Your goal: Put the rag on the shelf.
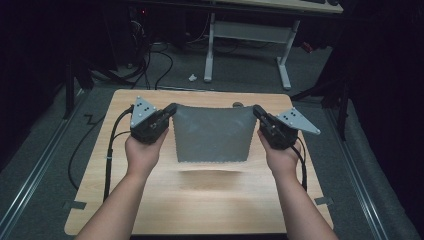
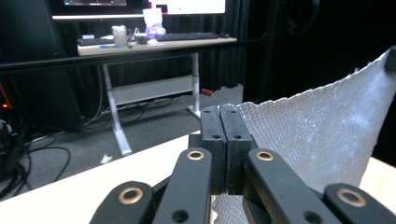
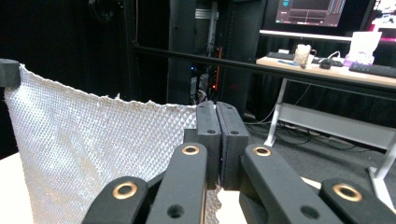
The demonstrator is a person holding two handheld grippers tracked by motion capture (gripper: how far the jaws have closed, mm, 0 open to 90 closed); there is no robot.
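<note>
A grey textured cloth (image 1: 212, 132) hangs spread above the wooden table (image 1: 160, 200), held up by its two top corners. My left gripper (image 1: 171, 109) is shut on the cloth's top left corner. My right gripper (image 1: 256, 110) is shut on the top right corner. In the left gripper view the jaws of the left gripper (image 2: 225, 122) are pressed together with the woven cloth (image 2: 322, 135) stretching away to the right. In the right gripper view the right gripper (image 3: 217, 119) pinches the cloth (image 3: 88, 149), which stretches off to the left. The cloth's lower edge hangs free and casts a shadow on the table.
A small dark object (image 1: 238, 104) lies at the table's far edge behind the cloth. Beyond the table stands a white-legged desk (image 1: 250, 35) with cables on the floor. The desk (image 2: 154, 44) carries a keyboard and small items.
</note>
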